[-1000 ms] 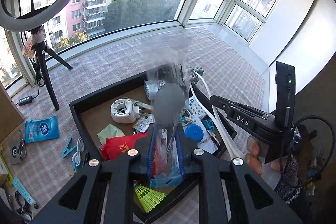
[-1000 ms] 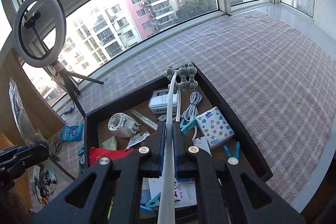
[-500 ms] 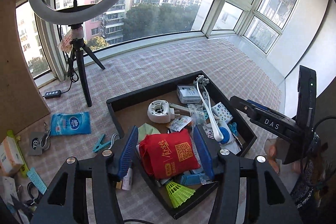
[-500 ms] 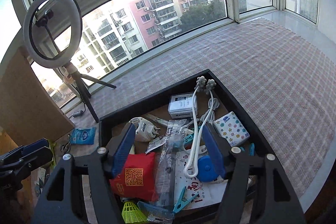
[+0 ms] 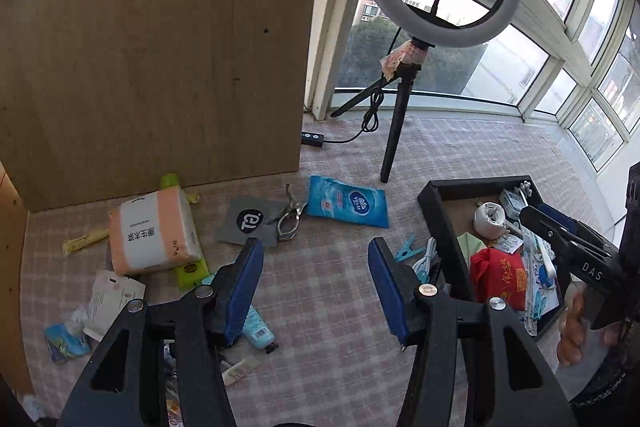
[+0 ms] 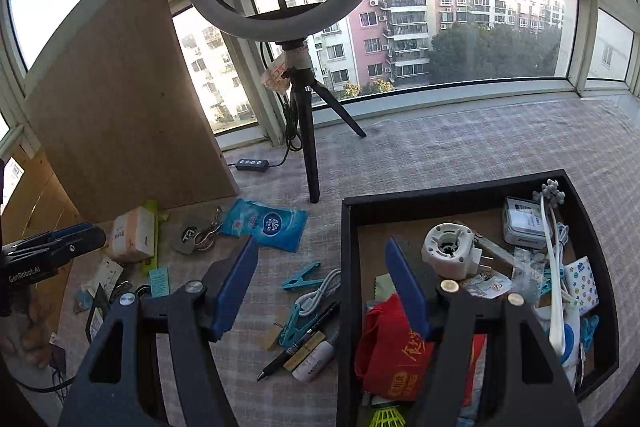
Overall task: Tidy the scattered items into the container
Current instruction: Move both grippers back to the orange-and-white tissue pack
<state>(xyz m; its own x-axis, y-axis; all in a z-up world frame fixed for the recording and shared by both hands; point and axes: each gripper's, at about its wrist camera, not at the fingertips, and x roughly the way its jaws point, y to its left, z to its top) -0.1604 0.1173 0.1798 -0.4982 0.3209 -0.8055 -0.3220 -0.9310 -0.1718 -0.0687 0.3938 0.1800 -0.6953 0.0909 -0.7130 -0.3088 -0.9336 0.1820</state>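
Note:
The black tray (image 6: 347,267) holds a red pouch (image 6: 394,351), a white plug adapter (image 6: 448,251) and several other items. My right gripper (image 6: 322,247) is open and empty, above a teal peg (image 6: 302,277), a white cable (image 6: 320,293) and a pen (image 6: 300,343) on the checked cloth left of the tray. My left gripper (image 5: 315,247) is also open and empty over bare cloth. Beyond it lie a blue wipes pack (image 5: 348,203), a metal clip (image 5: 290,219) on a grey card, and an orange-white tissue pack (image 5: 154,233).
A ring light on a black tripod (image 6: 308,147) stands behind the wipes, its cable and controller (image 6: 252,165) on the cloth. A wooden board (image 5: 160,47) rises at the left. More small packets and a tube (image 5: 258,329) lie near the left gripper.
Both grippers opened and let go over the tray: the left a clear packet, the right the white long-handled massager. Both then swung left, off the tray, to the scattered items.

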